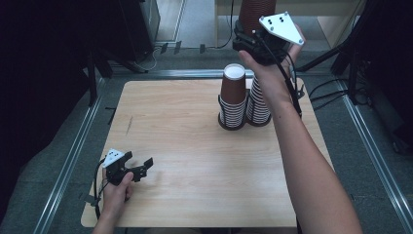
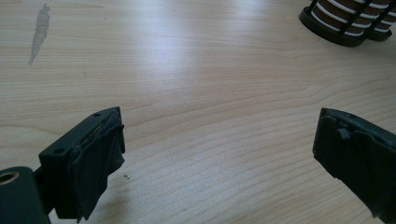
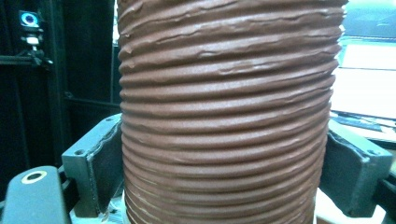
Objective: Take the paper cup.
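Gripping ribbed brown paper cup [image 3: 229, 116], right claw [image 3: 224, 177]

Each black tool [image 1: 139, 165] carries a white three-cornered plate [image 1: 281, 28], a black cable and worn jaw padding.

Most of the wooden table [image 1: 195, 146] lay bare, leaving open passage across its near and left parts. Two cup racks [image 1: 243, 109] stood touching side by side at the far right, with the right forearm [image 1: 307, 161] stretched over the right edge toward them.
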`<state>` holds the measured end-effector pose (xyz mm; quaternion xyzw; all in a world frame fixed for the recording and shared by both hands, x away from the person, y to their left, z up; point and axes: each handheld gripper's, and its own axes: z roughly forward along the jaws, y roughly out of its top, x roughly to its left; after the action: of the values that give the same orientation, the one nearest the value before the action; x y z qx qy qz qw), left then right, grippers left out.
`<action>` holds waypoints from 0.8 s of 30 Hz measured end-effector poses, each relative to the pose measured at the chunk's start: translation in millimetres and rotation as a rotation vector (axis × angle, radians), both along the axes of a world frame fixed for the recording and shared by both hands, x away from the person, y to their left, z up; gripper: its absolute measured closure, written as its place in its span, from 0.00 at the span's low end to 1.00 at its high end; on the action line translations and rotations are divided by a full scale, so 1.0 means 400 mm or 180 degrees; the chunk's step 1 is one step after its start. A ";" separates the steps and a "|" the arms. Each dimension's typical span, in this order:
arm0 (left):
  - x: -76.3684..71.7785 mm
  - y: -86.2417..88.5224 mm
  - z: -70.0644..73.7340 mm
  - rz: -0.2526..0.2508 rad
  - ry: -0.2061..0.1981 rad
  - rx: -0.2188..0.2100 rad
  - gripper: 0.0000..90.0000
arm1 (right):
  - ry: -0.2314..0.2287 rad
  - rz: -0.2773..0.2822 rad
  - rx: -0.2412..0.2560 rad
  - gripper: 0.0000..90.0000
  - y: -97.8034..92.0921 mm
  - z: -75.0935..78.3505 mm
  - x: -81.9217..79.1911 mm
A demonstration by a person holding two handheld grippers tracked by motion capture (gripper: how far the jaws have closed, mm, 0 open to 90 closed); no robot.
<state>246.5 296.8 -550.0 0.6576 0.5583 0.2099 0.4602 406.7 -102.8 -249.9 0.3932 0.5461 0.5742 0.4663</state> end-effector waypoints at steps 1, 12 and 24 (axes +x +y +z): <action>0.000 0.000 0.000 0.0001 -0.0001 -0.0001 0.02 | 0.0003 0.0020 0.0011 0.14 0.004 -0.002 -0.003; -0.001 -0.001 0.001 0.0004 -0.0012 0.0001 0.02 | 0.0012 0.0204 0.0009 0.14 0.032 -0.035 -0.042; -0.001 -0.002 0.001 0.0005 -0.0025 0.0017 0.02 | 0.0082 0.0337 0.0026 0.14 0.026 -0.093 -0.082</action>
<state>246.0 296.0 -549.7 0.6576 0.5564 0.2143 0.4605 373.9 -92.3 -287.1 0.3730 0.5698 0.5952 0.4266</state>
